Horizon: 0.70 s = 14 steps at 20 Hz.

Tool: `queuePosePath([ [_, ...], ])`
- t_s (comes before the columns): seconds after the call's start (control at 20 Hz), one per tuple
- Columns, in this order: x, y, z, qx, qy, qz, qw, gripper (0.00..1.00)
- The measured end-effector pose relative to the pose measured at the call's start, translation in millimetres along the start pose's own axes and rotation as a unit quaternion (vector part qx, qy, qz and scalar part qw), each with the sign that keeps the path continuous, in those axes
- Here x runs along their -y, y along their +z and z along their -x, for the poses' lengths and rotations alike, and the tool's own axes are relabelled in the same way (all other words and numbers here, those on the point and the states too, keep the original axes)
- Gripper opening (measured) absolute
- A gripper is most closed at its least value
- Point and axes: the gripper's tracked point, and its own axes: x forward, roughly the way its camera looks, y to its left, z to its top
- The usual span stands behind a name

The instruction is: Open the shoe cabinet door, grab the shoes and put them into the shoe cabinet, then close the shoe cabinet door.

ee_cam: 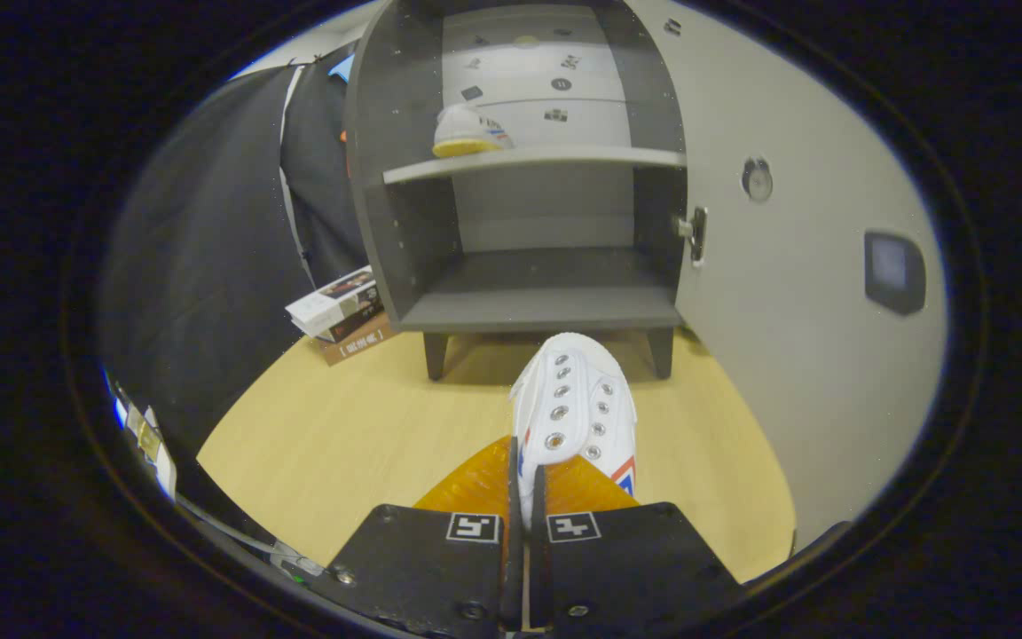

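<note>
The shoe cabinet [529, 177] stands in the upper middle of the frame, dark grey, on short legs over a pale wooden floor [334, 435], with its door [795, 293] swung wide to the right and its inside lit. A shelf [533, 160] splits it into two compartments; one white shoe with a yellow sole [469, 133] lies on that shelf at its left end, and the lower compartment [546, 284] is bare. Left of the cabinet, boxes [342, 315] are stacked on the floor. In the lower centre, a white sneaker [577, 417] with metal eyelets points toward the cabinet, its orange sole showing. The hand-held gripper [524, 497] has its fingers pressed close together, pinching the sneaker's edge.
</note>
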Motion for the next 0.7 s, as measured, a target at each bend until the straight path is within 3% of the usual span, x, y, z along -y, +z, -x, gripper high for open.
queuePosePath([
  [0.35,2,145,24,0.082,-0.016,0.018,0.996,0.06],
  [0.7,9,261,-23,0.122,-0.04,0.041,0.991,0.06],
])
